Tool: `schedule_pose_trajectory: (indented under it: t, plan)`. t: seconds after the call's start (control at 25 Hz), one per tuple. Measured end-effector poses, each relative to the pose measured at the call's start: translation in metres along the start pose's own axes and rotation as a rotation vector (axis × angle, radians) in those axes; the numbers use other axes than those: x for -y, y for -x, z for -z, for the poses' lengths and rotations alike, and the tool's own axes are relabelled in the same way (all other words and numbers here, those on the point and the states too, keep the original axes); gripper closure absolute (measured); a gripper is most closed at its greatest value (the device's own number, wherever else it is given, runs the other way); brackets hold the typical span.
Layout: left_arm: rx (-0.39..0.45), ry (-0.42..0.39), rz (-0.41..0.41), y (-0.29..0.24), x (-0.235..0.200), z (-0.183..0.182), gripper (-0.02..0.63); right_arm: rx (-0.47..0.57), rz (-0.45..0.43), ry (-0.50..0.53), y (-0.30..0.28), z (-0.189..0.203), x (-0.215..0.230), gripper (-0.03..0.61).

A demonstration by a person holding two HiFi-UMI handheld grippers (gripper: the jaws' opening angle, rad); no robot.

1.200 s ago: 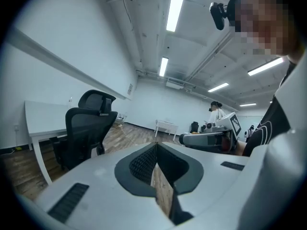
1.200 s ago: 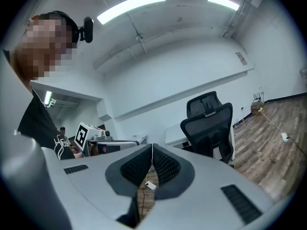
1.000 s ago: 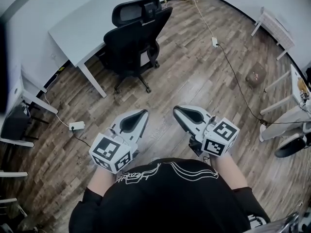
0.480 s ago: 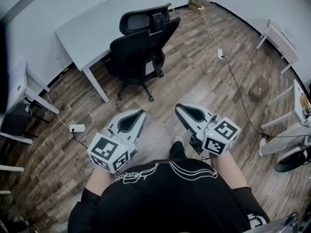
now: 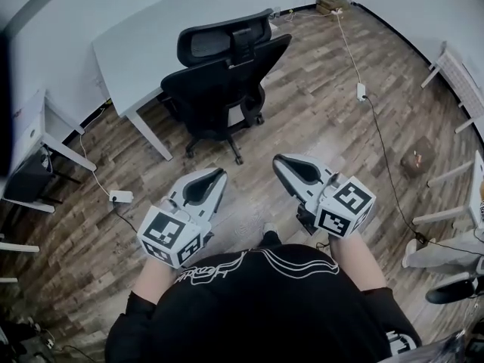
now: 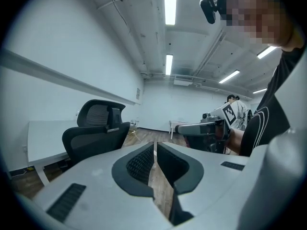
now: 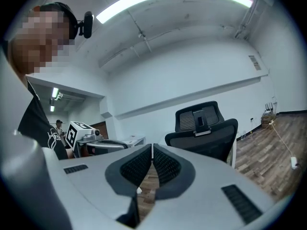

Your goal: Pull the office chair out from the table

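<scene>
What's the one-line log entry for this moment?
stage: before contact | left gripper: shut, empty | right gripper: shut, empty | office chair: at table, untouched

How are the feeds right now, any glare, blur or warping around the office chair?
Head view: sharp and evenly lit, though the fisheye bows the edges of the table and the floor planks; the office chair reads clearly. Left gripper view: dark vignetted corners, ceiling strip lights blown out. Right gripper view: same vignette and bright strips, chair in focus.
</scene>
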State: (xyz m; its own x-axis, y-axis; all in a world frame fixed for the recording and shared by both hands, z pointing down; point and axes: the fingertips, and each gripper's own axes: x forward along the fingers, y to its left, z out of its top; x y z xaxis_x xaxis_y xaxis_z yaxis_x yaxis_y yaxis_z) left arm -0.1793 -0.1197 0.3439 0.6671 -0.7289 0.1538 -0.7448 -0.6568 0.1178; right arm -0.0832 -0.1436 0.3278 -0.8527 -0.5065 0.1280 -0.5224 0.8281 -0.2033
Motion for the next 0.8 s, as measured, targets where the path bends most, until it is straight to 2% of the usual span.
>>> schedule_pose_trajectory:
  t: [0.2,0.4,0.64,0.8]
  plan:
    - [-0.025,-0.012,-0.055,-0.073,-0.014,-0.003,0.604,-0.017,-0.015,0.020,0.003,-0.010,0.074,0.540]
    - [-0.058,-0.009,-0.154,-0.127,-0.037,0.001,0.604,-0.039,-0.019,0.039,0.008,-0.013,0.139,0.540]
    - [-0.056,-0.024,-0.225,-0.155,-0.056,-0.006,0.593,-0.046,0.012,0.080,0.010,-0.021,0.198,0.538]
    - [-0.077,-0.043,-0.259,-0.167,-0.079,-0.002,0.550,-0.034,0.039,0.093,-0.004,-0.027,0.230,0.538]
